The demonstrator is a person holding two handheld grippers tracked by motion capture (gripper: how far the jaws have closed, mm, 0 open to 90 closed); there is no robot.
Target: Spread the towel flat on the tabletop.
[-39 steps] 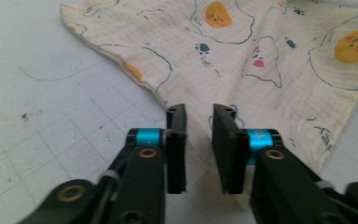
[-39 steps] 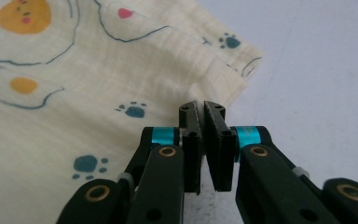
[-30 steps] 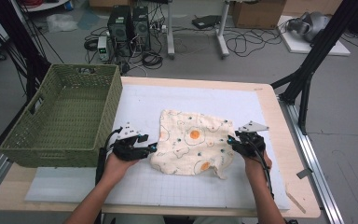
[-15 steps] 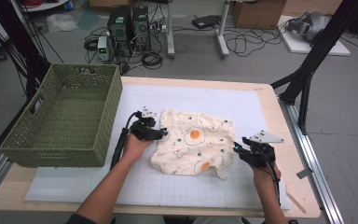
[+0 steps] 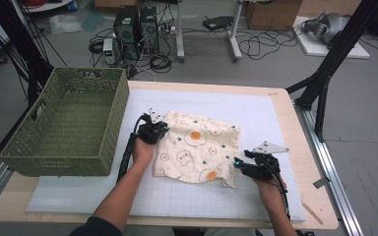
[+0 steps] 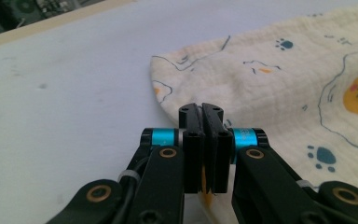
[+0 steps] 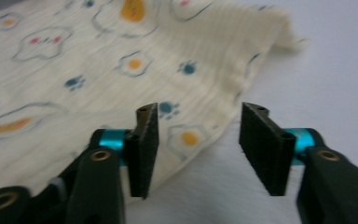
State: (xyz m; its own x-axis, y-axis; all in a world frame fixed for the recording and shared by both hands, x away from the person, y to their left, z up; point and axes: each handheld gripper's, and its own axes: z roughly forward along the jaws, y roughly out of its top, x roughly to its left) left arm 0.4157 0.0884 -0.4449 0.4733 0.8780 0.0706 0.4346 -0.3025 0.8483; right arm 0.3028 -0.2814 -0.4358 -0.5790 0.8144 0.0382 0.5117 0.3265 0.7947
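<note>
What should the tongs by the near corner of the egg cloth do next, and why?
Probably close the right tongs on the near corner of the cream muslin cloth printed with fried eggs. Their jaws have just been opening and stand apart, the cloth's edge lying between them, unpinched. The left tongs are already shut on the far-left edge, so a second grip would let both hands lift it.

Cream cloth (image 5: 197, 150) with egg prints; green basket (image 5: 69, 123).

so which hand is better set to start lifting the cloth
Left: the left gripper is shut on the cloth edge. The right gripper has just been opening and straddles its corner without pressing.
</note>
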